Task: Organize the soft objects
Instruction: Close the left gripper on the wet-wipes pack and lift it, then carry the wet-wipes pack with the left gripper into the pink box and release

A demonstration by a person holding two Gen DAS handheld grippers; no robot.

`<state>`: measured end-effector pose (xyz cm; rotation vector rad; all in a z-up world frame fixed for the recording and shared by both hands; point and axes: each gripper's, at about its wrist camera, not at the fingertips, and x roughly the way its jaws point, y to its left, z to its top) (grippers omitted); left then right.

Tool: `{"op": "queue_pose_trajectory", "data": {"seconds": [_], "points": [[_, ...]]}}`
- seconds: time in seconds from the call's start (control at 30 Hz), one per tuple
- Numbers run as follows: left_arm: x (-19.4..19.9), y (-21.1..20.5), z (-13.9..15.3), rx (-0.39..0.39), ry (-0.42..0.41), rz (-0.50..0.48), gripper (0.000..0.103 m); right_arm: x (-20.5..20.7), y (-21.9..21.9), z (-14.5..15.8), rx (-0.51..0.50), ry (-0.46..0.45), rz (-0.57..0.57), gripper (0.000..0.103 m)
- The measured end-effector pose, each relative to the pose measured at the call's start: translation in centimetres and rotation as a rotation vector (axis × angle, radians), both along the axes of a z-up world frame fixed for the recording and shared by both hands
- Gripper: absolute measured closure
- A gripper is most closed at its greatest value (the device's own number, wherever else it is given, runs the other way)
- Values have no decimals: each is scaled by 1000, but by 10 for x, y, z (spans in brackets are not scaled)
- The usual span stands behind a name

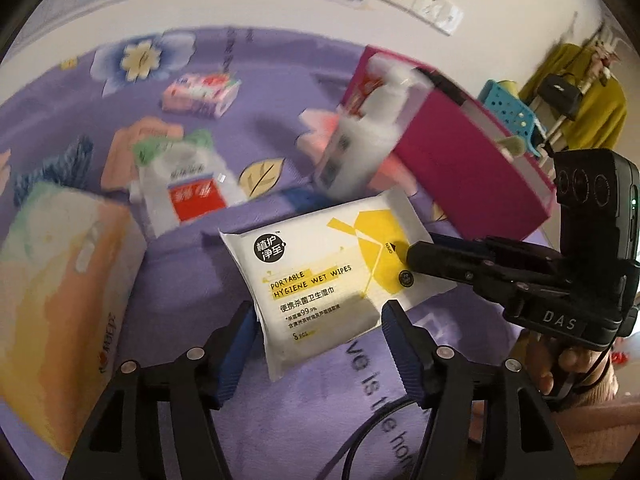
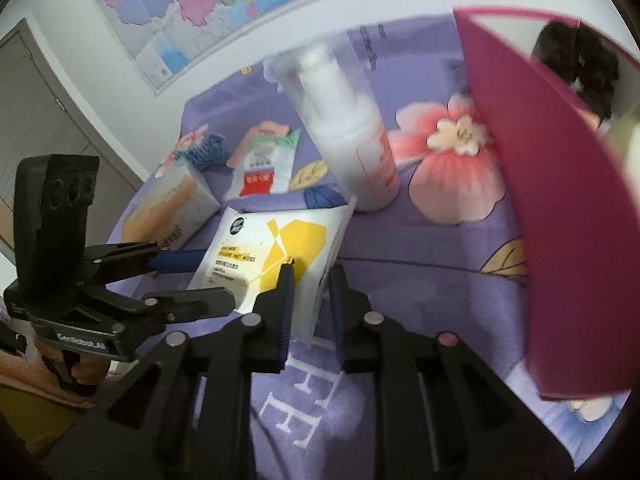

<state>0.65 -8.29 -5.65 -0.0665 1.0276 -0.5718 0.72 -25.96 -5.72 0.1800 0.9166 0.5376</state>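
Right gripper [image 2: 310,280] is clamped on the wet wipes pack [image 1: 332,264] by its end seam, lifting it off the purple bedsheet [image 1: 200,208] (thin edge suits the pinch). Left gripper [image 1: 320,316] brackets the pack's near end, jaws apart. Magenta box [image 1: 472,160] just beside, likely the destination.

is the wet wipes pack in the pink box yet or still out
Out. The wet wipes pack is pinched at its edge by the right gripper, beside the pink box, not inside.
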Motion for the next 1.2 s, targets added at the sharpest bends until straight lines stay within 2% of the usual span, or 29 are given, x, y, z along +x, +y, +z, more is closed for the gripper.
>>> {"op": "queue_pose_trajectory", "data": {"seconds": [0.17,0.33,0.57,0.7,0.93,1.2], "points": [[-5,-15,29,-41,-80,-59,39,-18,-17,36,6,-108,-9,83],[-5,-46,55,-97,-124,-158,39,-34,-48,72,10,-211,-81,83],[3,-101,81,-101,-190,-240,39,-47,-93,106,34,-313,-193,83],[14,-129,94,-101,-230,-267,39,-44,-119,117,39,-337,-262,83],[40,-161,102,-107,-239,-279,39,-34,-151,122,57,-338,-332,83],[58,-186,101,-91,-252,-287,39,-19,-181,117,81,-302,-399,83]]}}
